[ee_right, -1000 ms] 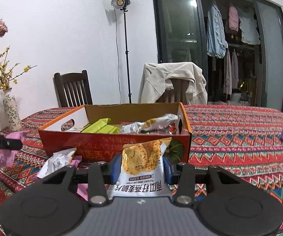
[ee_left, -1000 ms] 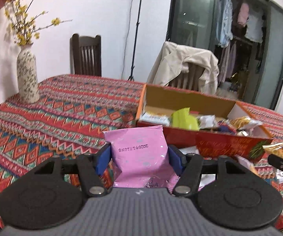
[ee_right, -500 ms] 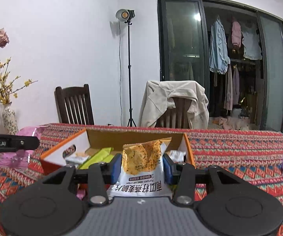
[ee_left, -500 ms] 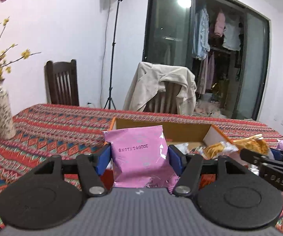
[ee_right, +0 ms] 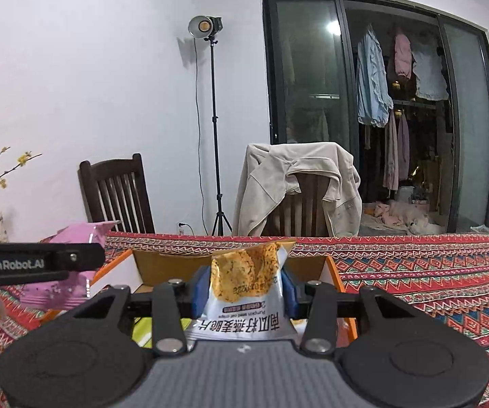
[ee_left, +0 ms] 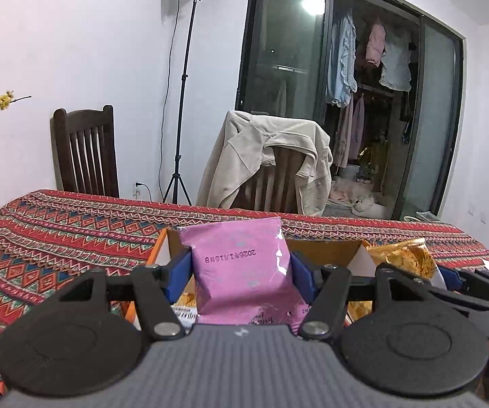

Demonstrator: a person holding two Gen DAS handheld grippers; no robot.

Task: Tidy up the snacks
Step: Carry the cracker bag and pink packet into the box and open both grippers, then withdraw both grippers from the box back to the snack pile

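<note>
Left wrist view: the left claw (ee_left: 241, 273) grips a pink foil snack pouch (ee_left: 241, 268) above the orange cardboard box (ee_left: 161, 241). The right claw (ee_left: 448, 277) is close alongside; collision risk.

Right wrist view: the right claw (ee_right: 243, 287) clamps a yellow-printed crisp packet (ee_right: 244, 282) above the box (ee_right: 149, 265). The slick film may slip before release.

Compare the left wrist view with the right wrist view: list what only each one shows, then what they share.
Only left wrist: the date stamp on the pink packet held in the left gripper.
Only right wrist: white printed front of the yellow snack packet in the right gripper; green wrapper inside the box.
Both: cardboard box, patterned tablecloth, draped jacket, light stand.
</note>
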